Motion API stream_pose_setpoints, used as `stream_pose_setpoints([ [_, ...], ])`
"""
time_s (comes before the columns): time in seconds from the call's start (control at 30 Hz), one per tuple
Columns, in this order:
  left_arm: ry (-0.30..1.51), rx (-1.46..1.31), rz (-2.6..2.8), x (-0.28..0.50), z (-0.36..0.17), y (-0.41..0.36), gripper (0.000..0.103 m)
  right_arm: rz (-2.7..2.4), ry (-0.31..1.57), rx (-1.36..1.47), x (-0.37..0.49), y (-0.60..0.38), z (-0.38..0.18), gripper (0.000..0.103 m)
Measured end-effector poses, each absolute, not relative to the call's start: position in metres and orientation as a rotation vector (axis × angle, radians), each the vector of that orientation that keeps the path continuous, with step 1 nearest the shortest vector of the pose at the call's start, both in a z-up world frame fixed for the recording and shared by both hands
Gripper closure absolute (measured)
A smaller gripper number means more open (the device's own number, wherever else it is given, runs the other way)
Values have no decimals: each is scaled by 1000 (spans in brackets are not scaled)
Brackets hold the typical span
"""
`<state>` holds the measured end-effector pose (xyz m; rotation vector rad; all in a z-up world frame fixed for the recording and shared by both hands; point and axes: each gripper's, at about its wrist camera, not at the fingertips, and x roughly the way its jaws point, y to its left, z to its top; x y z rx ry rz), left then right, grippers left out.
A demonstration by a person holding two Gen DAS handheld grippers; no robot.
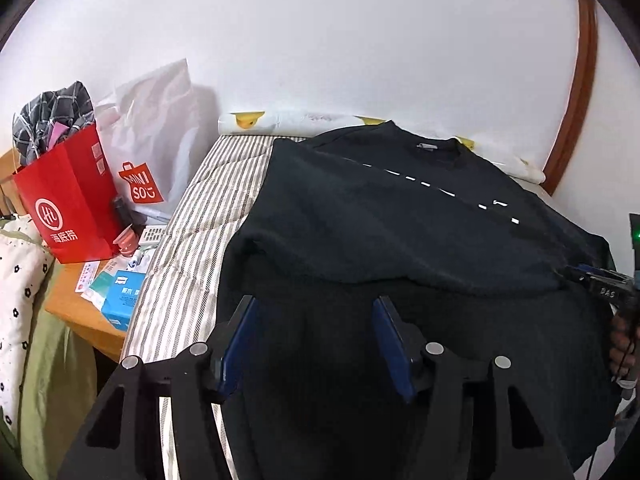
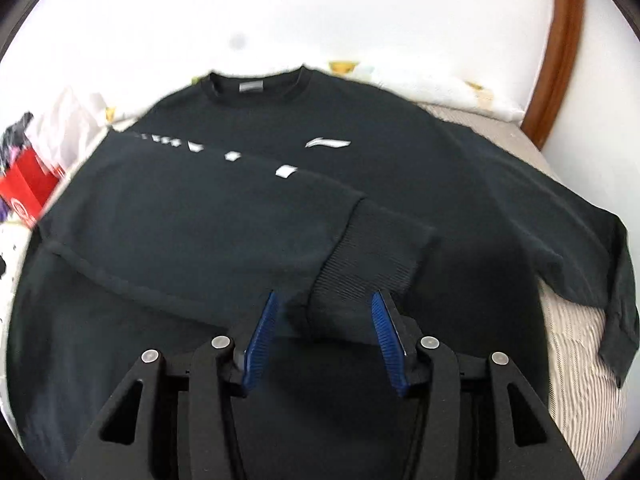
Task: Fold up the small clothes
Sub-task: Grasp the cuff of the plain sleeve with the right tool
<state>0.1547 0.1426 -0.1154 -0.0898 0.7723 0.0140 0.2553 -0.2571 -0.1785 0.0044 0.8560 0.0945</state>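
Note:
A black sweatshirt point(image 1: 400, 220) lies flat on a striped bed, neck toward the wall; it also shows in the right wrist view point(image 2: 360, 184). Its left sleeve point(image 2: 200, 216) is folded across the chest, white marks along it, ribbed cuff point(image 2: 376, 252) near my right gripper. The other sleeve point(image 2: 616, 288) hangs over the bed's right edge. My left gripper point(image 1: 316, 304) is open above the shirt's lower part, empty. My right gripper point(image 2: 326, 300) is open with the cuff's edge just between its blue pads point(image 2: 262, 332), not clamped. The right gripper also shows at the left wrist view's right edge point(image 1: 600, 280).
A wooden bedside table point(image 1: 80, 312) left of the bed carries a red paper bag point(image 1: 68, 204), a white Miniso bag point(image 1: 156, 152) and small boxes point(image 1: 120, 300). A white pillow with yellow prints point(image 1: 288, 120) lies along the wall. A brown wooden frame point(image 1: 576, 92) stands at right.

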Motion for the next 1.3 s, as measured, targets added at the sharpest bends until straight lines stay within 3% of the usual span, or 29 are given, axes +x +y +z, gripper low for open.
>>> stream_pose_setpoints([
  [0.13,760,-83,18,145,-112,134,47,23,827,0,230,-279,-163,37],
  [0.87,808,-124,-22,124,-109,104,46,-282,764,120,132,-440,-169,37],
  [1.3,871,-160,38,153,-129,87,46,-327,827,181,179,-516,-214,37],
])
